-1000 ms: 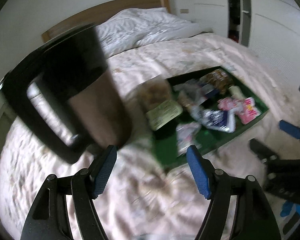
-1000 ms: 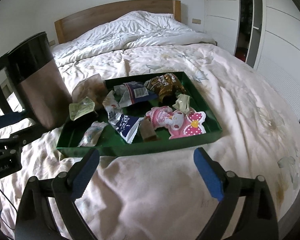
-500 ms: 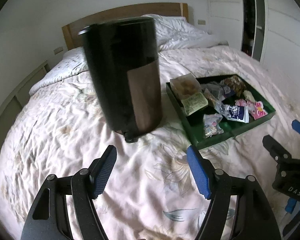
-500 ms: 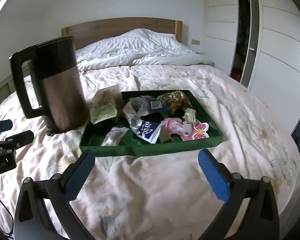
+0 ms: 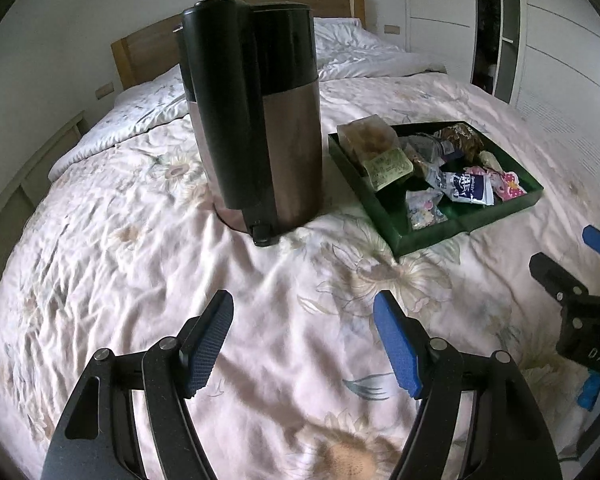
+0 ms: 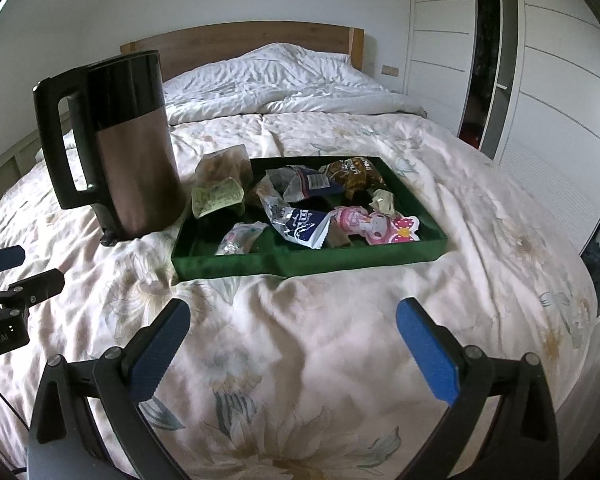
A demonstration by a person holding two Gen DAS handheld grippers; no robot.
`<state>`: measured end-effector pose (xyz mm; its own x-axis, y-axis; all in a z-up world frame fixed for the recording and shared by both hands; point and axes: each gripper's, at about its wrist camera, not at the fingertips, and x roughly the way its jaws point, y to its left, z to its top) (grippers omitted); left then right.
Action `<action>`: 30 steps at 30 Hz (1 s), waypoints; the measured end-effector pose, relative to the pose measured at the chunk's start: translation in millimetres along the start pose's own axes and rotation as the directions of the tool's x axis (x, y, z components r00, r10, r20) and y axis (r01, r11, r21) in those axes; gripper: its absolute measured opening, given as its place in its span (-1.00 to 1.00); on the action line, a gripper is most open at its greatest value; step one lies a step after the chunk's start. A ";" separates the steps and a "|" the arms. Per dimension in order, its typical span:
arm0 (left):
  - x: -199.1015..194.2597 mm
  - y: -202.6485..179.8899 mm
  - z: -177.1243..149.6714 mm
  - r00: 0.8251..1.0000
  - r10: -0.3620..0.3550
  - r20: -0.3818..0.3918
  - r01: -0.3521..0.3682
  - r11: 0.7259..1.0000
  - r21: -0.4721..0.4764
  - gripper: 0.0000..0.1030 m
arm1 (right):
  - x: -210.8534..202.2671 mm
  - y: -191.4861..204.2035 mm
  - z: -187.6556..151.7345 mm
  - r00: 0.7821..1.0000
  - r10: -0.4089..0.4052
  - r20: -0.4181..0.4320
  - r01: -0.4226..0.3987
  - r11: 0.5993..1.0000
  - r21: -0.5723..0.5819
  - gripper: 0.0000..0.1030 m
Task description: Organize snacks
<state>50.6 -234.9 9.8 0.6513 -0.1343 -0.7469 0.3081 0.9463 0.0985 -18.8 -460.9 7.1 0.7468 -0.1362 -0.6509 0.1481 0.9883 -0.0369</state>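
A green tray lies on the bed and holds several snack packets: a pink one, a blue-white one, a brown one and a clear box with a green label. The tray also shows in the left wrist view. A tall black and bronze kettle stands upright left of the tray, also in the right wrist view. My left gripper is open and empty over the quilt, well short of the kettle. My right gripper is open and empty in front of the tray.
The floral quilt covers the bed, with white pillows and a wooden headboard at the back. White wardrobe doors stand on the right. The bed edge drops off at right.
Both grippers have drawn back and lifted away from the kettle and tray. The left view has swung left, so the kettle now stands upright and farther off. Both stay open.
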 end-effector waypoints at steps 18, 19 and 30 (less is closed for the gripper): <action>12.5 0.1 -3.4 0.999 -0.013 -0.043 0.014 0.999 0.035 0.30 | 8.1 1.4 -0.9 0.999 0.014 -0.029 -0.015 1.000 -0.016 1.00; 13.0 -0.2 -3.3 0.999 -0.014 -0.044 0.015 0.999 0.036 0.30 | 8.3 1.2 -1.1 0.999 0.014 -0.030 -0.014 1.000 -0.017 1.00; 16.2 -4.5 -4.5 0.997 -0.037 -0.063 0.041 0.997 0.060 0.30 | 10.5 -0.4 -1.4 0.999 0.013 -0.035 -0.014 1.000 -0.016 1.00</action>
<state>56.7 -239.9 -5.7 0.5942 -0.1503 -0.7902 0.3757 0.9205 0.1075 -12.0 -462.7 -0.8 0.7258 -0.1207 -0.6773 0.1271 0.9911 -0.0404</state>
